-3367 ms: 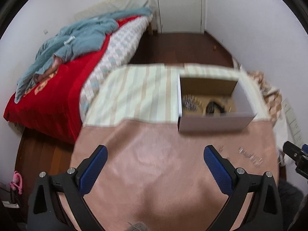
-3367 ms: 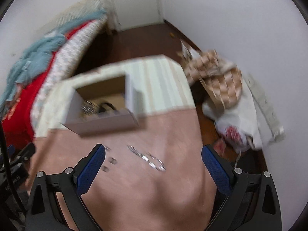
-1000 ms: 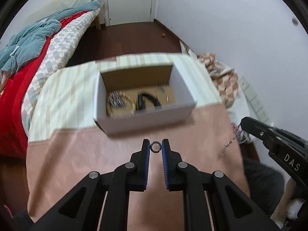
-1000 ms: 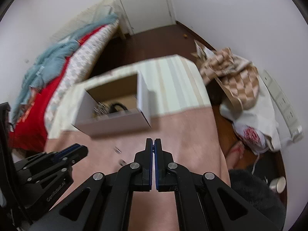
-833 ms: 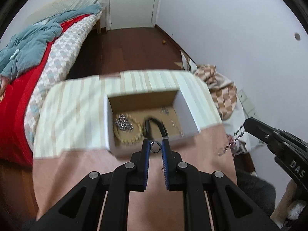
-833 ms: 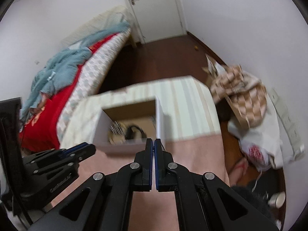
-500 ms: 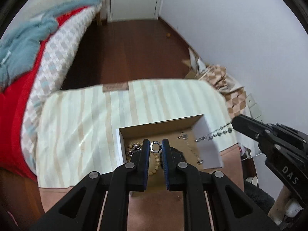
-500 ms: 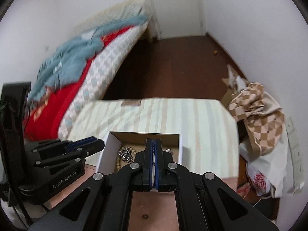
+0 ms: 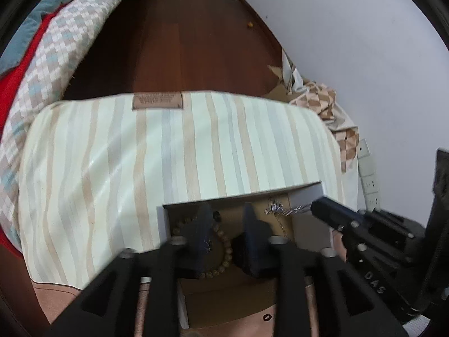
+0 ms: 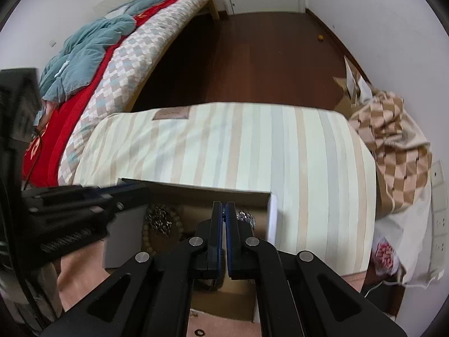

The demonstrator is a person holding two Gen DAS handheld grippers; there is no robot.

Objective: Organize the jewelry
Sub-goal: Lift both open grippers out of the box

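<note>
An open white cardboard box [image 9: 163,224] with a brown floor sits on the striped cloth. My left gripper [image 9: 227,219] hangs over it, its jaws opening with nothing gripped between them; a wooden bead bracelet [image 9: 224,255] lies below. In the left wrist view my right gripper [image 9: 318,207] reaches in from the right, with a silver chain [image 9: 280,210] trailing from its tip over the box. In the right wrist view the right gripper [image 10: 223,211] is shut on that chain [image 10: 244,215] above the box [image 10: 196,188]. The left gripper [image 10: 129,192] shows blurred at the left.
A small dark ring [image 9: 266,316] lies on the pink tabletop near the box's front. A spiky silver piece [image 10: 161,220] rests inside the box. A bed [image 10: 92,64] stands to the left, and checked bags [image 10: 393,146] and a wall to the right.
Both grippers have travelled forward from the pink tabletop to over the box. The left jaws have parted, and the small ring they pinched is gone from between them. The right stays shut.
</note>
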